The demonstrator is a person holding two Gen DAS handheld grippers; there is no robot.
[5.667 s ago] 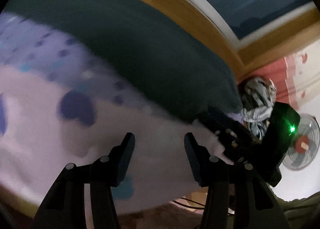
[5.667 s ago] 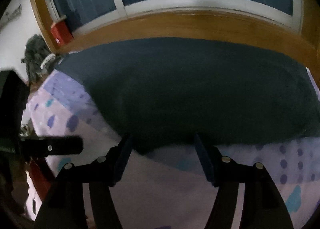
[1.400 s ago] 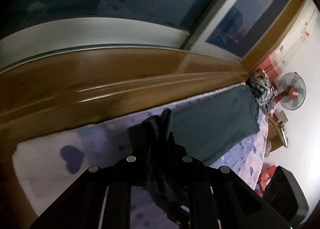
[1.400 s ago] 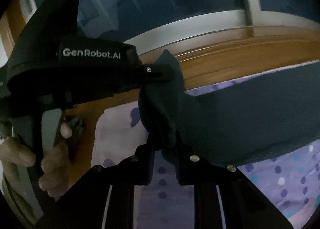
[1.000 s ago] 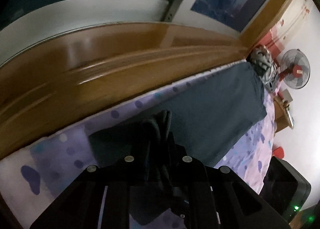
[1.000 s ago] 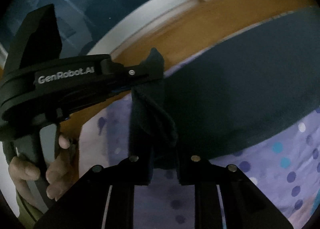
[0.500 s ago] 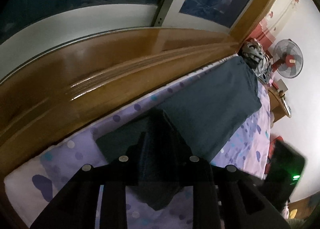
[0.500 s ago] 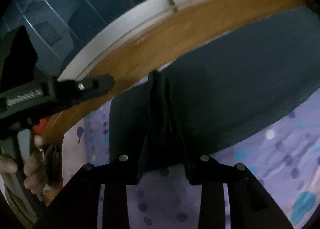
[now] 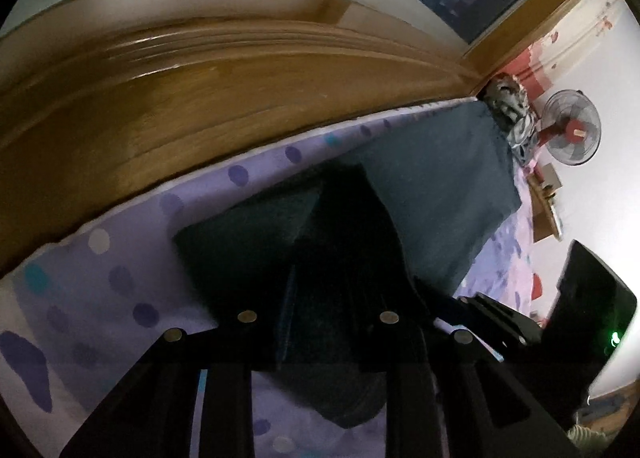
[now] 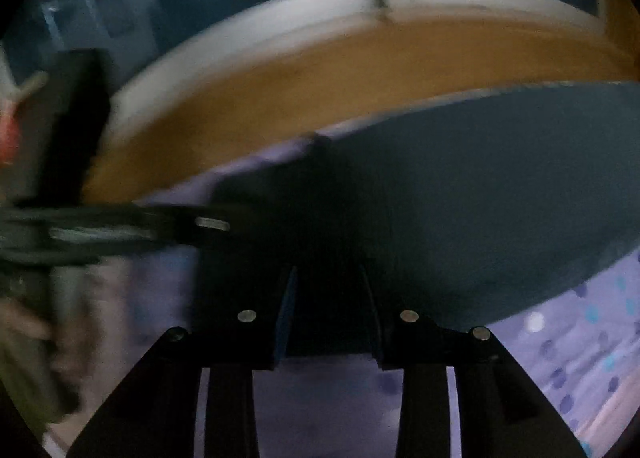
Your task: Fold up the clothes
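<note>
Through your left wrist camera, your left gripper [image 9: 320, 298] points down at the bed, and a fold of the dark blue garment [image 9: 440, 186] sits bunched between its two fingers [image 9: 286, 310]. The fabric fills the narrow gap from side to side, so the jaws look clamped on it. The rest of the garment lies flat on the purple dotted bedsheet [image 9: 100, 298], stretching away along the wooden headboard [image 9: 200, 98] towards the far end of the bed. Past that end stands a red fan [image 9: 572, 134] (beside a heap of patterned cloth [image 9: 512, 114]). At the lower right edge you can see your right gripper [image 9: 492, 322], just beside the left one, with a green light on its body.

Through your right wrist camera the picture is blurred. Your right gripper [image 10: 328, 298] also has a dark fold of the garment [image 10: 480, 198] between its fingers [image 10: 370, 310]; the jaws are closing, and the cloth fills the gap between them. The garment spreads to the right across the bedsheet [image 10: 580, 338], its far edge against the headboard [image 10: 320, 86]. Your left gripper [image 10: 180, 222] reaches in from the left edge, its tip meeting the same bunched end of the cloth. Below it, smeared by motion, is your left hand [image 10: 24, 330].
</note>
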